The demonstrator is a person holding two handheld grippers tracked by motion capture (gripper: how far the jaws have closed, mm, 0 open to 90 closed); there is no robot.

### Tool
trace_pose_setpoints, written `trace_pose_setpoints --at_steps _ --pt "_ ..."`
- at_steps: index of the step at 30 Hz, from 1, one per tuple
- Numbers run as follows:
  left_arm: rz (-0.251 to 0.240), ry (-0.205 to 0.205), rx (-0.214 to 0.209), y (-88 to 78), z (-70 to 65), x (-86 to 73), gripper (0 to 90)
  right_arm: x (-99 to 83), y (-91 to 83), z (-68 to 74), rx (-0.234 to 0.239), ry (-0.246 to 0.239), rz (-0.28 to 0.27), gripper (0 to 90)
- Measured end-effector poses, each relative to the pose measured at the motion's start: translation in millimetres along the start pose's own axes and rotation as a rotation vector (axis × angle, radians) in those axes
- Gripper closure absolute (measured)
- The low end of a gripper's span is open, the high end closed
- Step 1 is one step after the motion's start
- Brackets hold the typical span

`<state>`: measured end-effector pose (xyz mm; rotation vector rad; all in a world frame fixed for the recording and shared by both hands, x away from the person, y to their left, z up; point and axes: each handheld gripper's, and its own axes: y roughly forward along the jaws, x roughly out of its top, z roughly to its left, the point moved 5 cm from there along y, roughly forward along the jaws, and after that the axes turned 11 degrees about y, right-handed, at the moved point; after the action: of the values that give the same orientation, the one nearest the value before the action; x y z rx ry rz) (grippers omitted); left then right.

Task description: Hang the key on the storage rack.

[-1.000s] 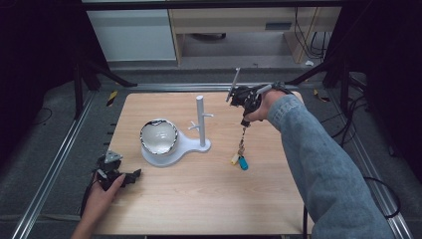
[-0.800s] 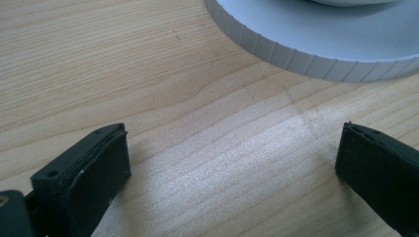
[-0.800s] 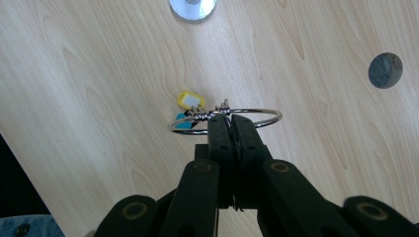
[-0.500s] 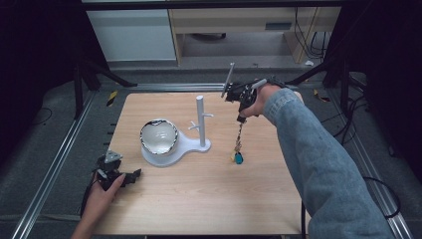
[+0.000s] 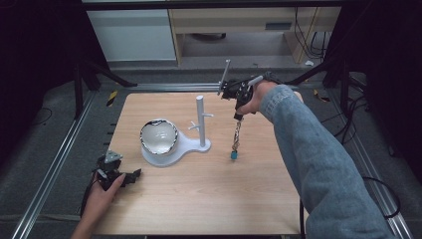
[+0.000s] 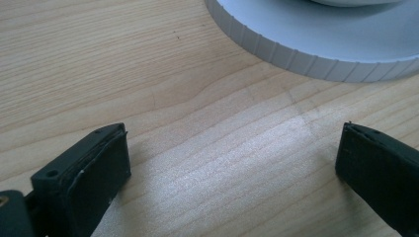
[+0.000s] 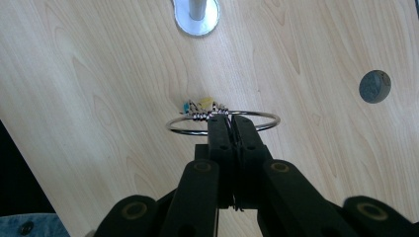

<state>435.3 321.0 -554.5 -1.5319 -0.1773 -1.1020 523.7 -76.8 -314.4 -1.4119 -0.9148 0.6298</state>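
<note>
The right tongs (image 5: 238, 92) were clamped fully shut on a metal key ring (image 7: 222, 122), the ring pinched at its near side between the two black jaws in the right gripper view. From it a short braided keychain (image 5: 236, 135) hung straight down, ending in a small blue tag (image 5: 233, 155) that dangled above the table (image 5: 209, 199), just right of the white stand (image 5: 201, 122) with its short pegs.

Compared with a second earlier, the ring had been carried higher and a little toward the far edge of the table: then the charms at the chain's end had hung low beside the stand's base, close to the wood, and half a second earlier they were already rising. The tag now swung free above the table. That suggested the keychain was being lifted to peg height so the ring could be hooked over the stand; the ring had not yet reached a peg.

The left tongs (image 5: 115, 175) lay at the near left corner of the table, jaws wide apart with nothing between them, in the same place as before. The shiny bowl (image 5: 158, 136) sat on the stand's round base, unchanged.
</note>
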Motion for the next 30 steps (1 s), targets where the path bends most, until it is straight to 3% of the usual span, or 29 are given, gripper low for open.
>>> trace_pose_setpoints --at_steps 30 --pt "-0.001 -0.001 0.0 0.2 0.2 0.1 0.0 26.0 -19.2 11.8 -0.019 -0.048 -0.016 88.4"
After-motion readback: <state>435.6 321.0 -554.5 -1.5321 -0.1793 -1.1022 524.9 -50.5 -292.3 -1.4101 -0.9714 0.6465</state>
